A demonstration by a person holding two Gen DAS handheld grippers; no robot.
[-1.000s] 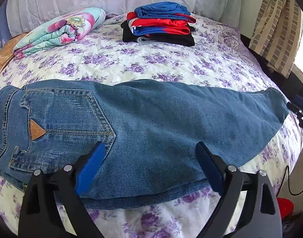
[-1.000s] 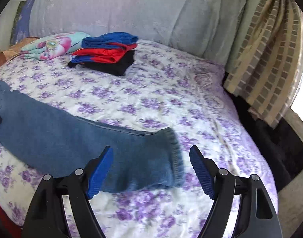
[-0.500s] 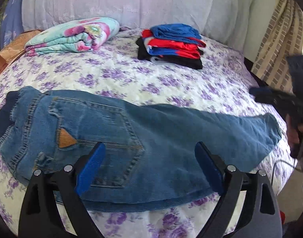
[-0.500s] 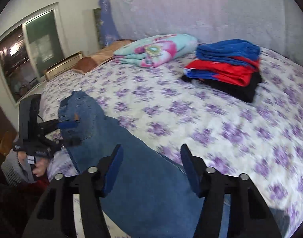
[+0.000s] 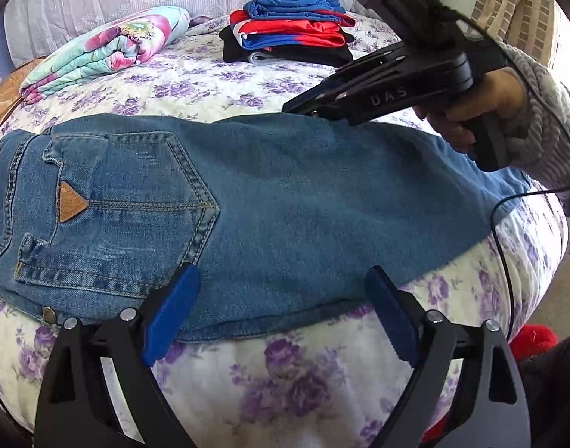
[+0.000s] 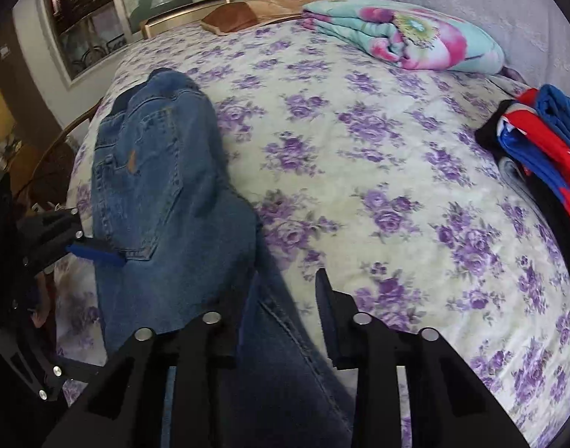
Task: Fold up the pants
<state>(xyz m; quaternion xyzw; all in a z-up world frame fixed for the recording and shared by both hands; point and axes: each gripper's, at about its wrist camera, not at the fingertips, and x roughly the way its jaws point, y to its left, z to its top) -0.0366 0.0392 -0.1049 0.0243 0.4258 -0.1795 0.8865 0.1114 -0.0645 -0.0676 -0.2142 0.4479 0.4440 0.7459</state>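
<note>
Blue jeans [image 5: 285,205] lie flat across the flowered bed [image 5: 195,82], back pocket and waist at the left, leg running right. My left gripper [image 5: 281,306] hangs open over the jeans' near edge, with the denim under the gap and neither pad on it. My right gripper [image 5: 296,108], held by a hand in a grey sleeve [image 5: 483,104], reaches over the far edge at mid-leg. In the right wrist view its jaws [image 6: 281,298] are closing astride the far edge of the jeans [image 6: 154,186], with a gap still showing. The left gripper's blue pad [image 6: 94,252] shows by the pocket.
A stack of folded red, blue and black clothes [image 5: 292,33] and a folded floral blanket [image 5: 105,48] lie at the far side of the bed. A black cable [image 5: 509,261] hangs off the right edge above a red thing [image 5: 531,339]. A curtain [image 5: 509,3] hangs at the right.
My right gripper has swung from the hem end of the leg to the far edge at mid-leg, turned toward the waist, and its jaws have narrowed. The left gripper has barely shifted.
</note>
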